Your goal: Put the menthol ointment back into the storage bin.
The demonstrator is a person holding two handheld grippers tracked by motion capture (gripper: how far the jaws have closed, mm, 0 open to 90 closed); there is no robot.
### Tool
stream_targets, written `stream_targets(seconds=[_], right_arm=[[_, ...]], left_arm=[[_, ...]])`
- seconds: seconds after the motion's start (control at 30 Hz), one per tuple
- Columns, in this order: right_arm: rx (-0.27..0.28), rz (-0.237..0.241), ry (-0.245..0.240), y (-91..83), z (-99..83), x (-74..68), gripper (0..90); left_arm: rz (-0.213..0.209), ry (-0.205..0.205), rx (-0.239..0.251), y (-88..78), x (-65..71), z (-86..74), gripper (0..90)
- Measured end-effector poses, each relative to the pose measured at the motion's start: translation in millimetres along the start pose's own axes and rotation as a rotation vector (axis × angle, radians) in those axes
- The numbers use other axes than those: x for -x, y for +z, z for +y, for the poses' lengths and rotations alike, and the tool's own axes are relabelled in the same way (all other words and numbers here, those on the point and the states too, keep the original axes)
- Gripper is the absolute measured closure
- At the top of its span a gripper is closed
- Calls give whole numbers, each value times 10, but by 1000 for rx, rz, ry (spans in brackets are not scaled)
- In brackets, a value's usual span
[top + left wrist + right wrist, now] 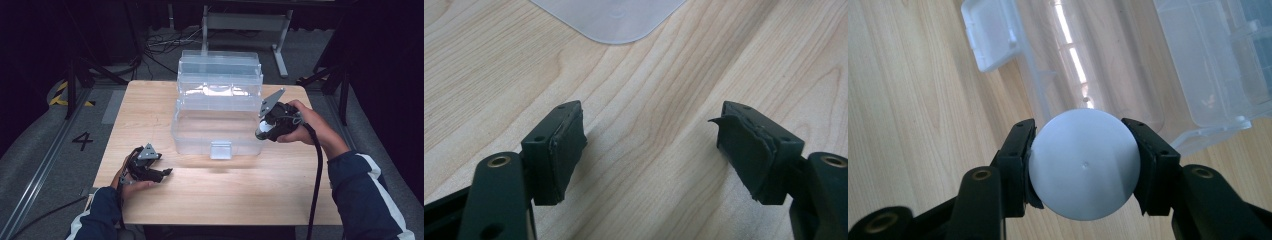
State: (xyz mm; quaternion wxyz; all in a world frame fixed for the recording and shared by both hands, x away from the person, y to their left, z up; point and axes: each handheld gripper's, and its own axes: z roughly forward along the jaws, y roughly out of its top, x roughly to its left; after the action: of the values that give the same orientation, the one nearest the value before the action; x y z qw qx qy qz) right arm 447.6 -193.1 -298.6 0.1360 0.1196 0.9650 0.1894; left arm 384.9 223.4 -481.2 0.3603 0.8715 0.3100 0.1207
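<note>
Right hand-held gripper [1083, 165] clamps a white ball [1084, 165] at its widest girth, above the desk [210, 195] at the open clear box's [217, 125] right front corner. The ball looks smooth, rigid, light and likely slippery; hold across the middle. Left hand-held gripper [651, 145] rests wide open, empty.

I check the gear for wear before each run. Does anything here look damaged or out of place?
Yes: on the left tool, one pad looks frayed, its top edge peeling away in a curled flap. The other pad looks intact. The white ball sits squarely in the right tool beside the open clear box.
</note>
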Motion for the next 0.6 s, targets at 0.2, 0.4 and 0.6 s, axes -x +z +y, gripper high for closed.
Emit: stream_targets(seconds=[0.2, 0.4, 0.6], right_arm=[[-11, -18, 24, 51, 33, 146, 508], [-17, -11, 48, 136, 107, 336, 508], [-38, -8, 57, 285, 118, 454, 508]], left_arm=[[-1, 1, 1, 1, -2, 0, 274], [-2, -2, 2, 1, 0, -1, 274], [-1, -1, 2, 0, -1, -1, 274]])
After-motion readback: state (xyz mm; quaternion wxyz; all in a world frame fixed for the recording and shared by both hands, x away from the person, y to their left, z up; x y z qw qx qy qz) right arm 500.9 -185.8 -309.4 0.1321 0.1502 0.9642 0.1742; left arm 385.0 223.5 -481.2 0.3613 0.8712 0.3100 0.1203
